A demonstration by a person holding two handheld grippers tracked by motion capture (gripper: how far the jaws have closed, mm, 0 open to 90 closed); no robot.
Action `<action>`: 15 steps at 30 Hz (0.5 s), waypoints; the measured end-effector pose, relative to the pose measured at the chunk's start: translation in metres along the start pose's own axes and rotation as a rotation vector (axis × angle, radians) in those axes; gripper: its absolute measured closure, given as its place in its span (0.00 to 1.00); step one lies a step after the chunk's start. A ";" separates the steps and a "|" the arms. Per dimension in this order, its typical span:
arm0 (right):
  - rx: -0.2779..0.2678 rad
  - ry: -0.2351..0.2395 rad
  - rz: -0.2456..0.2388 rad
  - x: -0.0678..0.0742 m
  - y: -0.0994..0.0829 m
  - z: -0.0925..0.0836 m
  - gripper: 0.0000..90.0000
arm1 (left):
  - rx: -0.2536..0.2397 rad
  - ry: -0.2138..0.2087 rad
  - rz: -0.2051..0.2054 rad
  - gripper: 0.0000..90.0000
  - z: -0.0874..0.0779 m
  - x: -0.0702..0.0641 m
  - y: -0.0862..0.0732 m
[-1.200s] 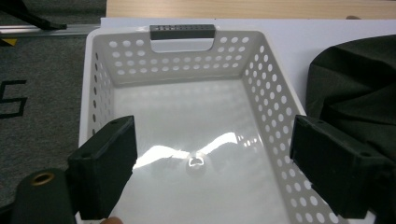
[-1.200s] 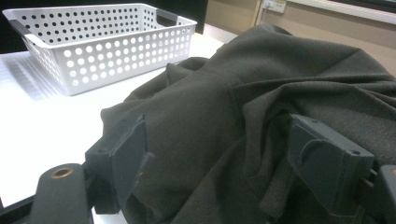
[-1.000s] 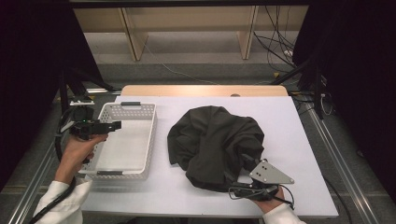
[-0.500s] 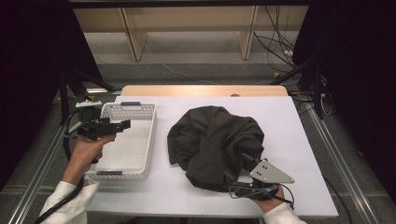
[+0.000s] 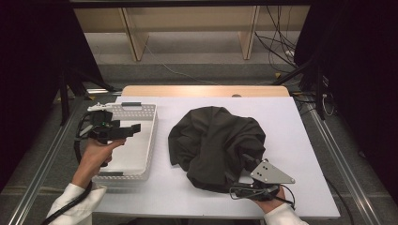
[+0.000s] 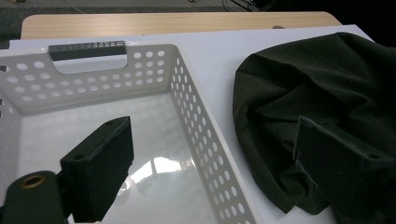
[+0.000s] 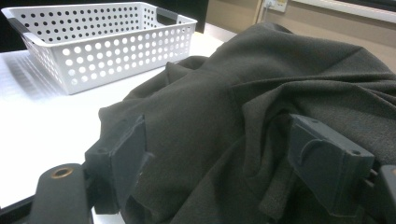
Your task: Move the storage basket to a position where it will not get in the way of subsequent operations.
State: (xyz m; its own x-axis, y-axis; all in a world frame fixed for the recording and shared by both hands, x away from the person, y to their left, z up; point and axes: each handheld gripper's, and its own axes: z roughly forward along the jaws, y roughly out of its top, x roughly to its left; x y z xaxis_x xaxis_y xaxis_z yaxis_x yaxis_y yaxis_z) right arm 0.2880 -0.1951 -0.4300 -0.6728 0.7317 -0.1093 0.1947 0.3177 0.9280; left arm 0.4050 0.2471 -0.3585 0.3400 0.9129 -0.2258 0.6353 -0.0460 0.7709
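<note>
The left gripper (image 5: 136, 128) is held unclenched at left-centre of the high view, above the white basket (image 5: 149, 140) (unlabelled); the right gripper (image 7: 219, 154) is spread, ungrasping, against the dark cloth (image 5: 216, 145) at centre.

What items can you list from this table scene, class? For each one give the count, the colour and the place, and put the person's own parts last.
Perforated plastic basket: one, white with a grey handle grip, on the left part of the table, empty.
Crumpled cloth garment: one, dark grey-black, in a heap on the table to the right of the basket.
Table sheet: one, white, covering the table top.
Wooden table edge: one, light brown, along the far side.
Loose cables: several, dark, on the floor beyond the table.
Left gripper: one, black, over the basket, jaws open and holding nothing.
Right gripper: one, black with a grey plate, at the garment's near edge, jaws open around a fold of cloth.
Hands: two, white sleeves, at the near side.
</note>
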 end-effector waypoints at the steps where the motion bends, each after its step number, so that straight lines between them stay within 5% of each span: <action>1: 0.000 0.000 0.000 0.000 0.000 0.000 0.24 | 0.005 0.000 0.005 0.13 0.001 -0.001 -0.001; 15: -0.006 -0.001 0.009 -0.002 -0.002 -0.001 0.24 | 0.018 -0.032 0.048 0.13 0.012 -0.020 -0.006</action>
State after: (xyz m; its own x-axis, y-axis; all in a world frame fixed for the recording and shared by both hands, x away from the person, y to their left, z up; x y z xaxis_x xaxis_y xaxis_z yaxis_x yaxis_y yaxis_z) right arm 0.2880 -0.1977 -0.4308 -0.6704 0.7350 -0.1017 0.1963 0.3079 0.9310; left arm 0.4026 0.2244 -0.3657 0.3925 0.8960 -0.2077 0.6299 -0.0974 0.7706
